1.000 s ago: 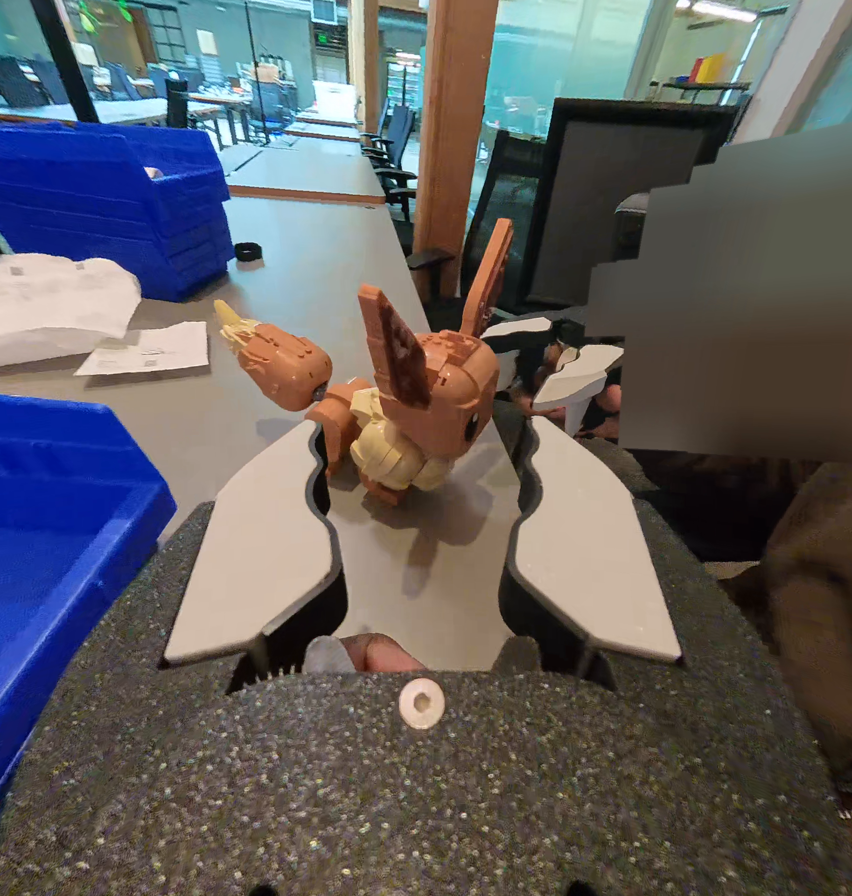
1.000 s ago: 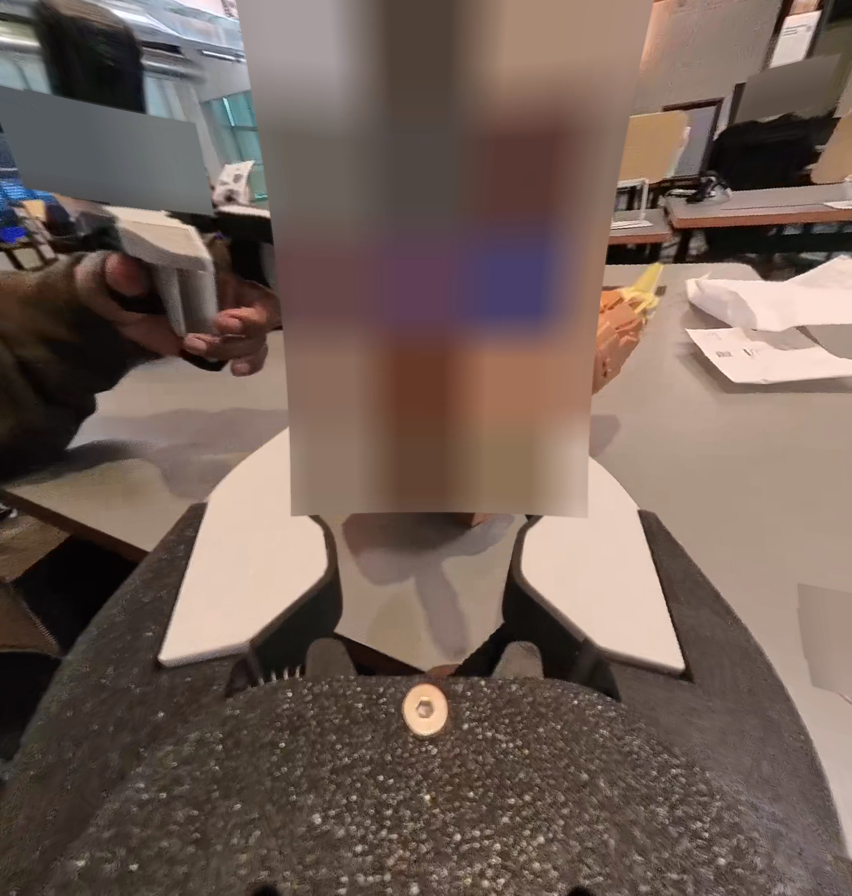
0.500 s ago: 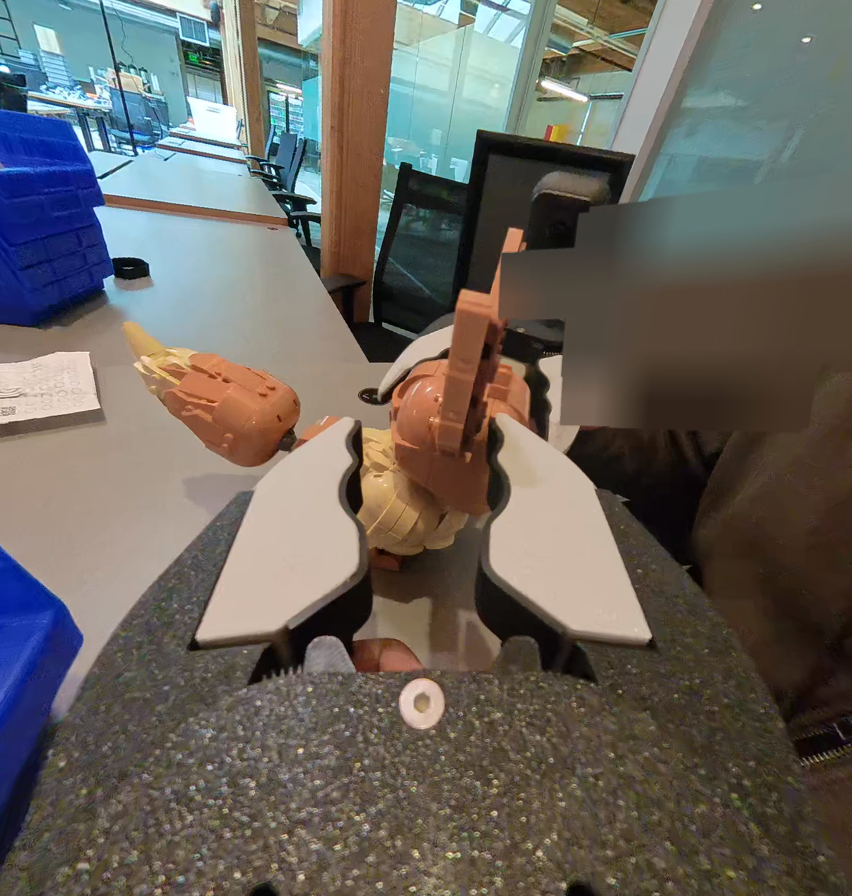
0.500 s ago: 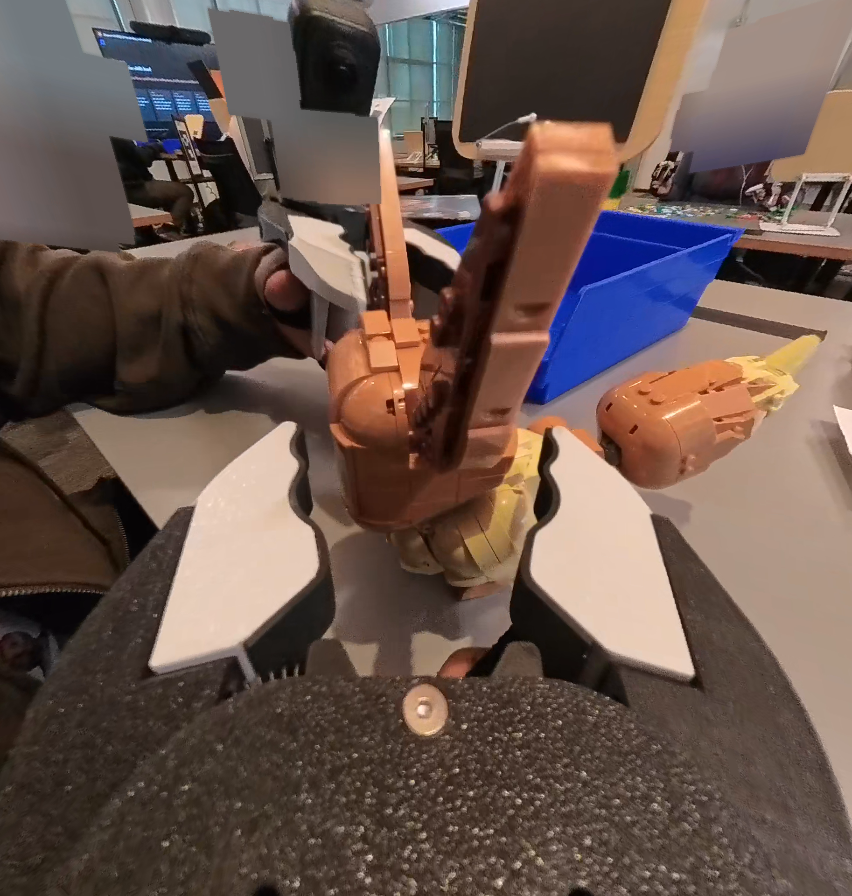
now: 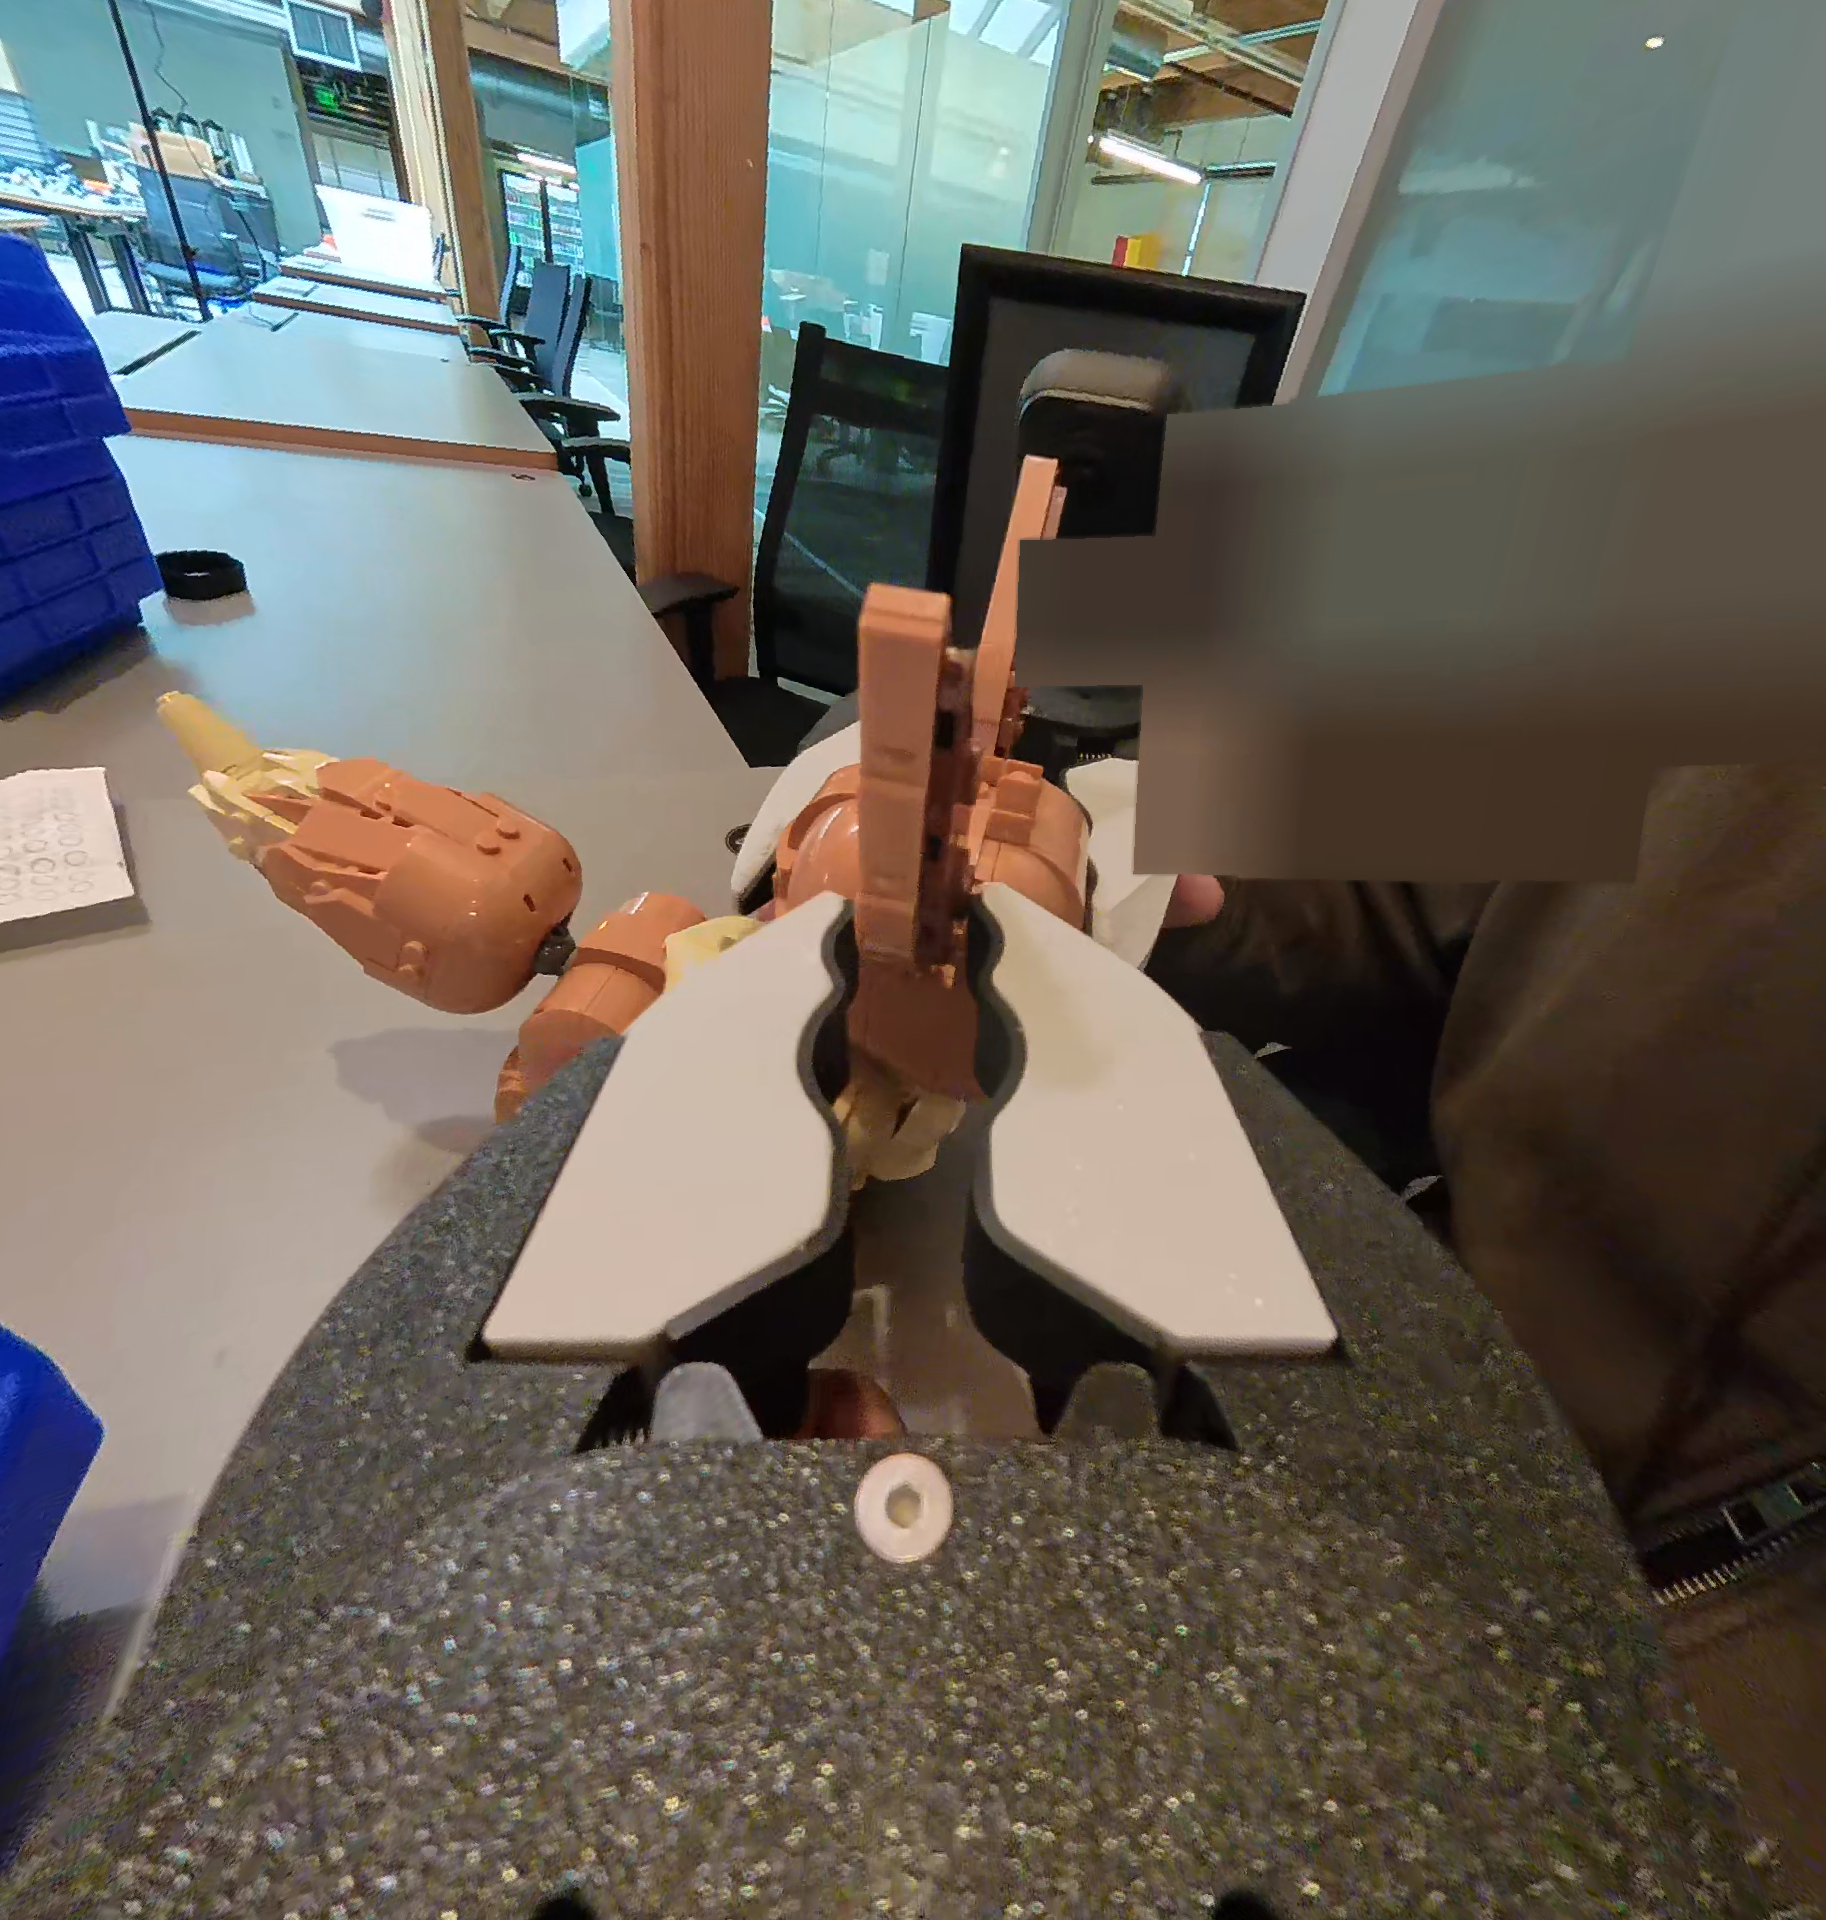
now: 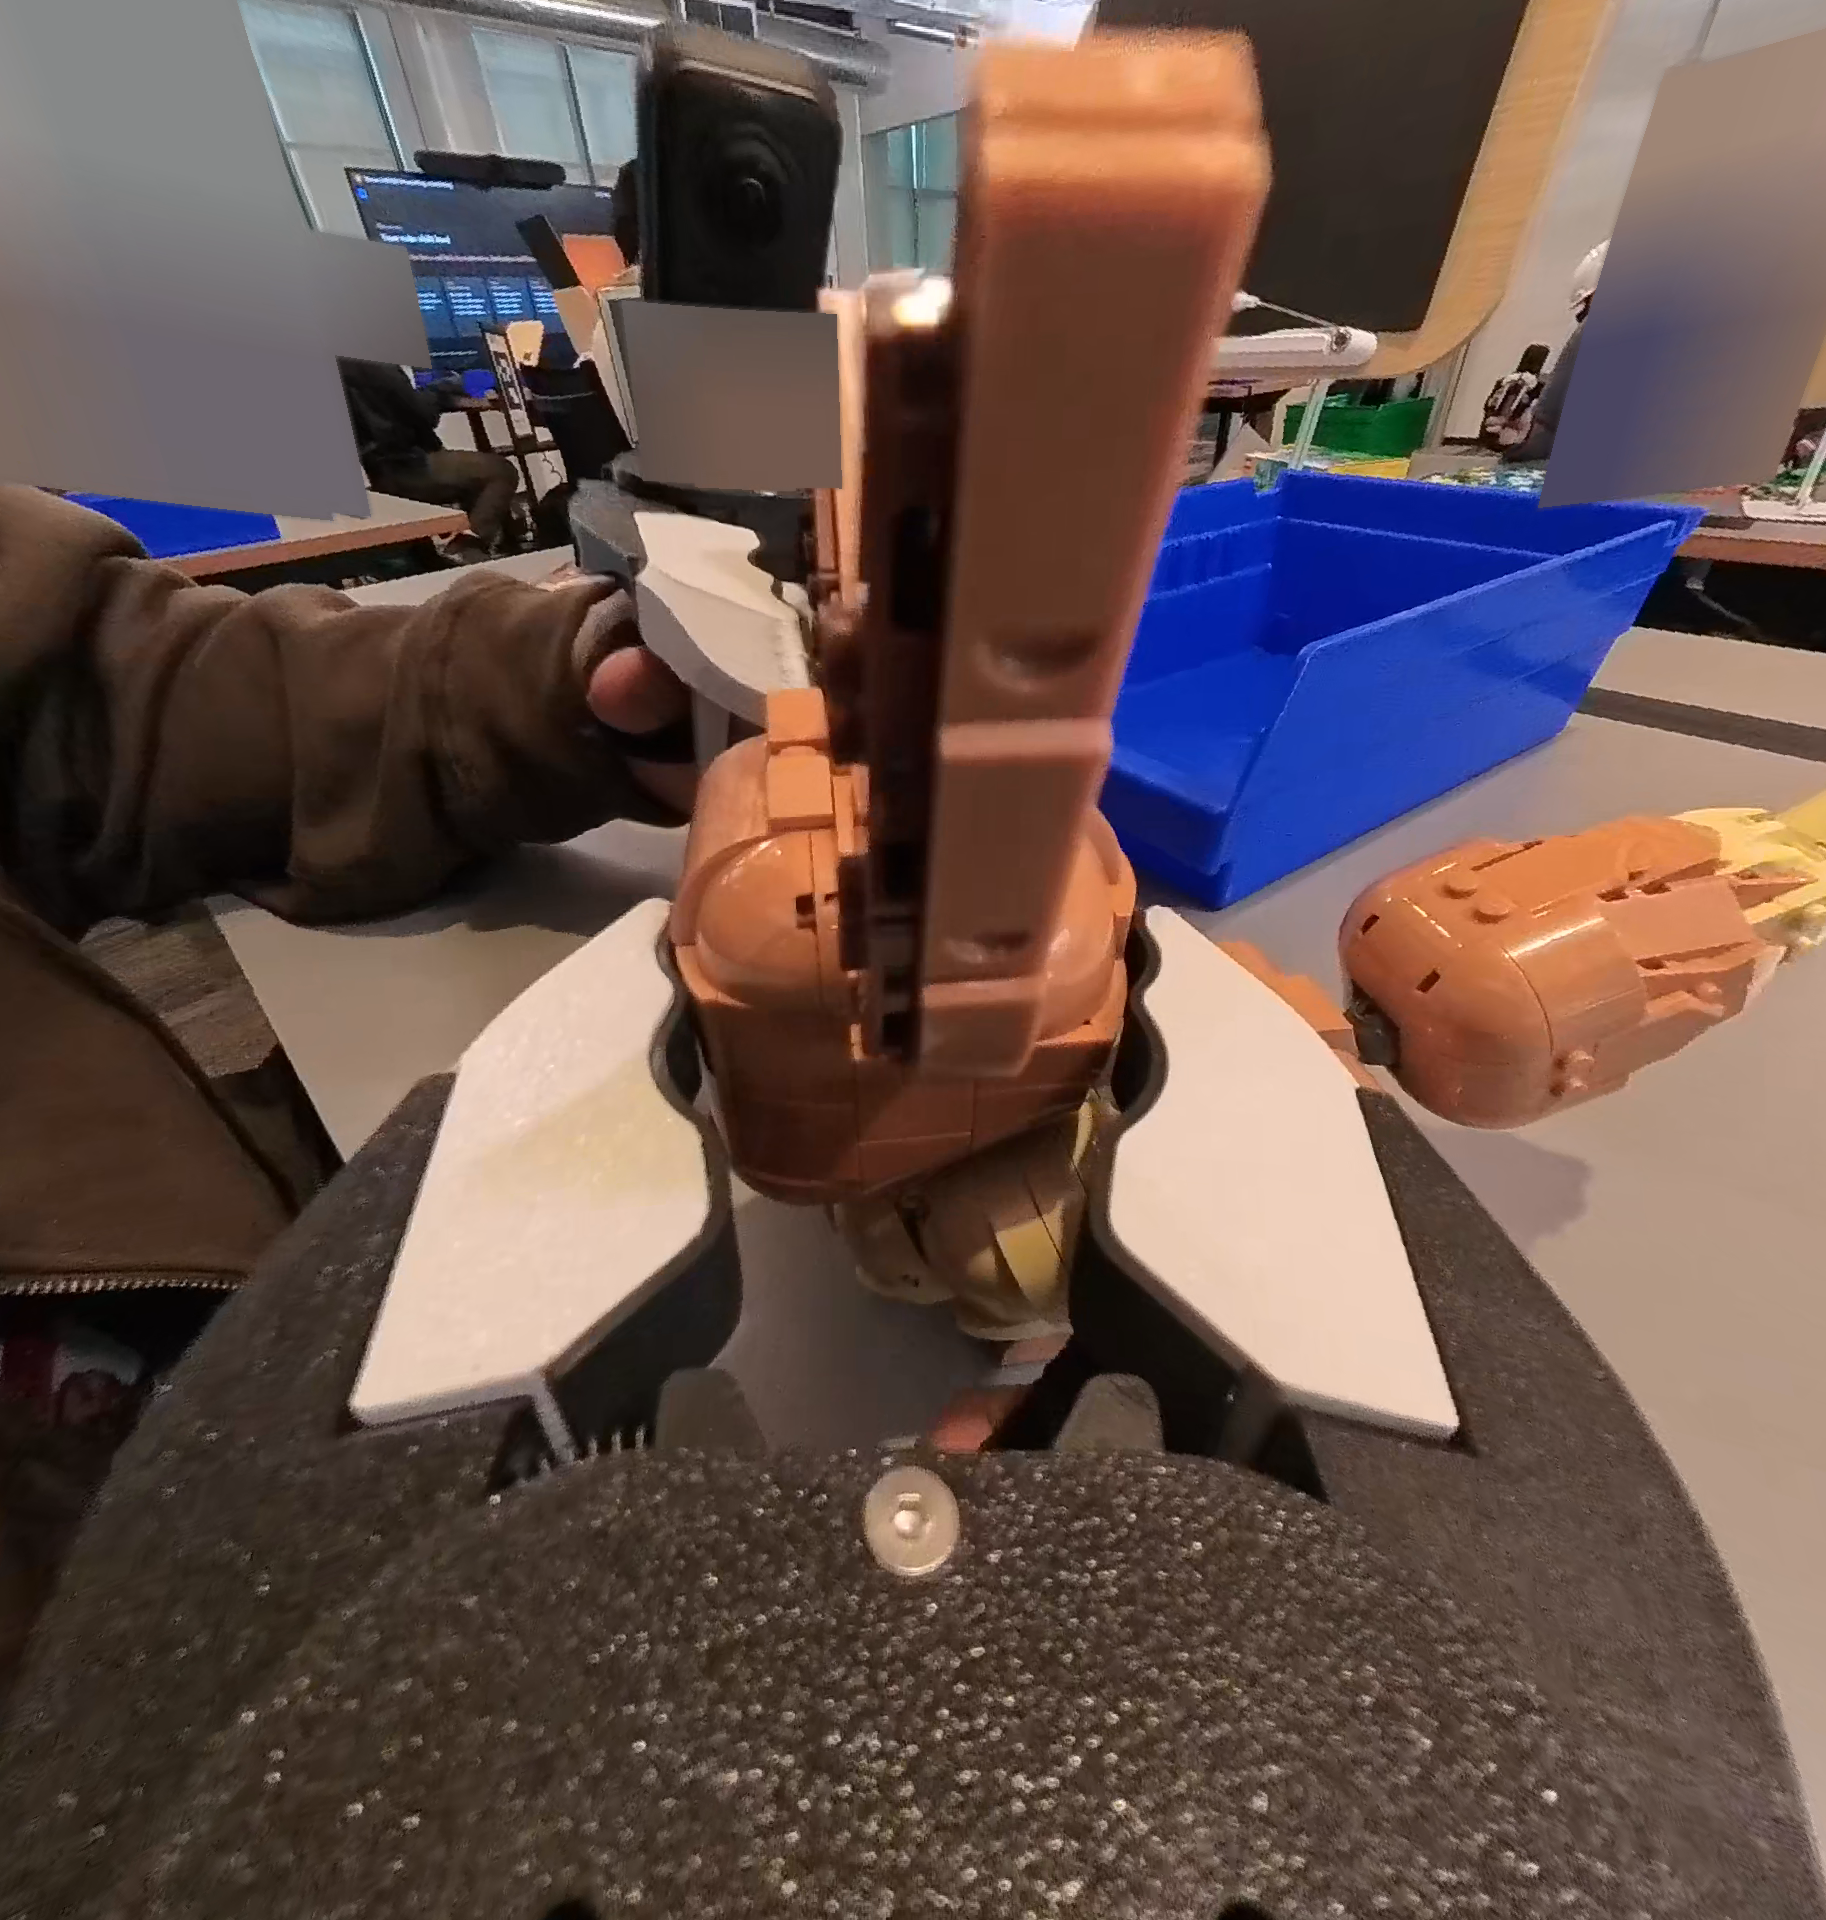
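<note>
A brick-built brown animal figure [image 6: 904, 997] stands on the grey table [image 5: 265, 1091], cream chest low, two tall ears upright, bulky tail [image 5: 410, 894] jutting to one side. The left gripper [image 5: 914, 930] is clamped on one brown ear [image 5: 898, 790], both white fingers [image 5: 743, 1049] pressing its flanks near the base. The right gripper [image 6: 904, 971] is closed around the figure's head, its fingers [image 6: 566, 1122] tight against both sides. A blue bin [image 6: 1387, 665] sits just behind the figure; a printed paper sheet [image 5: 31, 847] lies well apart near stacked blue bins [image 5: 26, 499].
</note>
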Available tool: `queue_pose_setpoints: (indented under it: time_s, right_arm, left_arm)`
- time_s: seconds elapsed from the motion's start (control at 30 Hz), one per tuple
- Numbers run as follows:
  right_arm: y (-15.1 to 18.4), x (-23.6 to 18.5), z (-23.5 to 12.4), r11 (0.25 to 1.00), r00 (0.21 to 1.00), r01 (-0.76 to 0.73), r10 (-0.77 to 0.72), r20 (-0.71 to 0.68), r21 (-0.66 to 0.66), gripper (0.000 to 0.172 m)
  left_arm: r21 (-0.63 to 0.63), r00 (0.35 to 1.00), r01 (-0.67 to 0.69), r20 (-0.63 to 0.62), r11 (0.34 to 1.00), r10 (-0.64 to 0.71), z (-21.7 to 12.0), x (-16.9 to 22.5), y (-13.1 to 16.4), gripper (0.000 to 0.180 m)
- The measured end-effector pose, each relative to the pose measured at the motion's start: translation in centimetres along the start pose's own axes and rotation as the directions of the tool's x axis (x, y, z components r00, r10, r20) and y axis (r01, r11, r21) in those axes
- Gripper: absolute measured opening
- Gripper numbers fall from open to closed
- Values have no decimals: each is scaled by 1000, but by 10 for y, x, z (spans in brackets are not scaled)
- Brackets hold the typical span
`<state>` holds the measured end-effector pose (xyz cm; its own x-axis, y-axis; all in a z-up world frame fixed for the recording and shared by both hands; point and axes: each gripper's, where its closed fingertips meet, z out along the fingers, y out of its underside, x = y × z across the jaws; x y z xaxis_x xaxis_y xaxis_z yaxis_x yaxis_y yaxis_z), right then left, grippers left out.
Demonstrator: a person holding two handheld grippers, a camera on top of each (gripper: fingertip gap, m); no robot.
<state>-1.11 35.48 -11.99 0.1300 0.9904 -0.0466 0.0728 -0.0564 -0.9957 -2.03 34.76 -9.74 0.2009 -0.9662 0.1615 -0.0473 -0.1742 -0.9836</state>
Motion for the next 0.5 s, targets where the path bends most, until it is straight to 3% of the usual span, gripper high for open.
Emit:
queue_pose_setpoints:
  time_s: [0.3, 0.5]
  right_arm:
    - [0, 2, -1, 1000, 1000, -31, 31, 2, 7, 77]
    - [0, 4, -1, 1000, 999, -19, 19, -26, 4, 77]
  left_arm:
    - [65, 996, 84, 3, 994, -84, 1, -2, -4, 18]
    - [66, 997, -14, 70, 998, 10, 1, -5, -4, 18]
